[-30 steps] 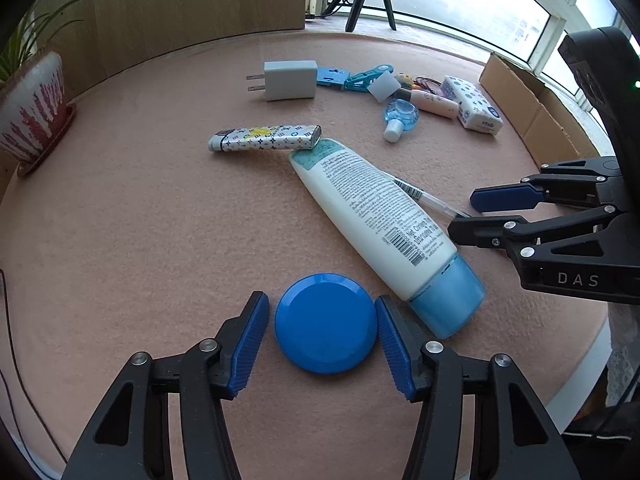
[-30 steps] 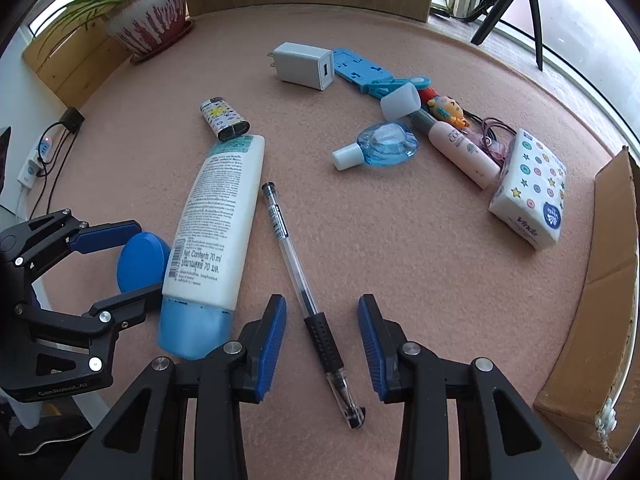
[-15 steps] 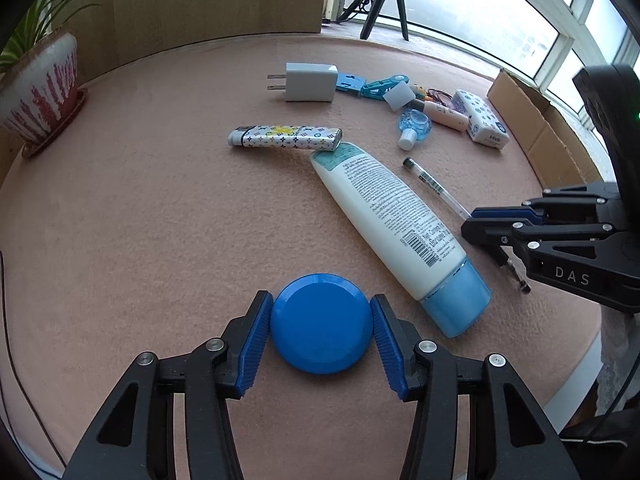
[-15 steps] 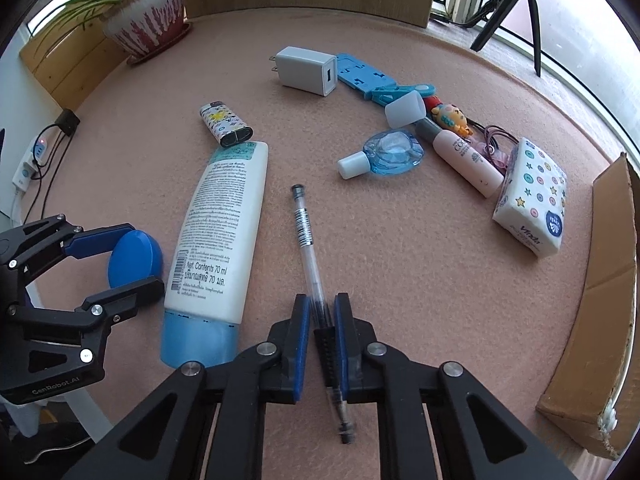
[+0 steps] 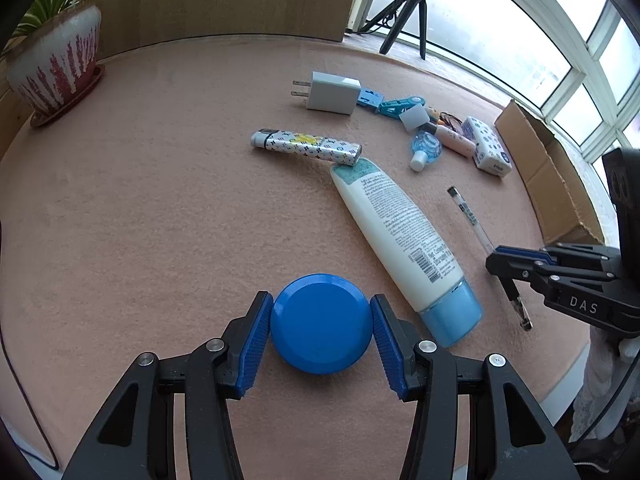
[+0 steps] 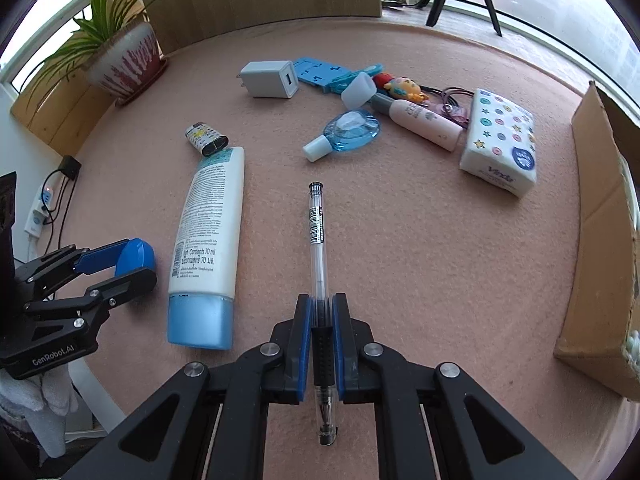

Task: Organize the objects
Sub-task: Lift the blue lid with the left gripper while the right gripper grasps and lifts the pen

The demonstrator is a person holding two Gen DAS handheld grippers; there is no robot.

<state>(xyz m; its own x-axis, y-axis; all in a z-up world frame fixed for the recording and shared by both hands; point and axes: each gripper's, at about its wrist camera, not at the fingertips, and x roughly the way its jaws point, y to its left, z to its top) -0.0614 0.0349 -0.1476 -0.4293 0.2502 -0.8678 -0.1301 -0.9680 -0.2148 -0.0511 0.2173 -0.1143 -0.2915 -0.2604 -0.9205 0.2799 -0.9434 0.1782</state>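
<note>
My left gripper (image 5: 321, 322) is shut on a round blue tin (image 5: 321, 323), its pads touching both sides; it also shows at the left of the right wrist view (image 6: 134, 260). My right gripper (image 6: 321, 312) is shut on the black grip of a clear gel pen (image 6: 319, 240), which points away from me; the pen also shows in the left wrist view (image 5: 472, 222). A white lotion tube (image 5: 400, 236) with a light blue cap lies between the two grippers. A patterned lighter (image 5: 306, 147) lies at the tube's far end.
Farther back lie a white charger (image 6: 270, 79), a blue clip, a small blue sanitizer bottle (image 6: 348, 133), a pink tube (image 6: 426, 124) and a tissue pack (image 6: 500, 142). A cardboard box (image 6: 604, 240) stands at the right edge. A potted plant (image 5: 52, 60) stands far left.
Both grippers closed: the left on the blue tin, the right on the pen. Both views have risen and pulled back, and the pen now points straight away from the right gripper.
</note>
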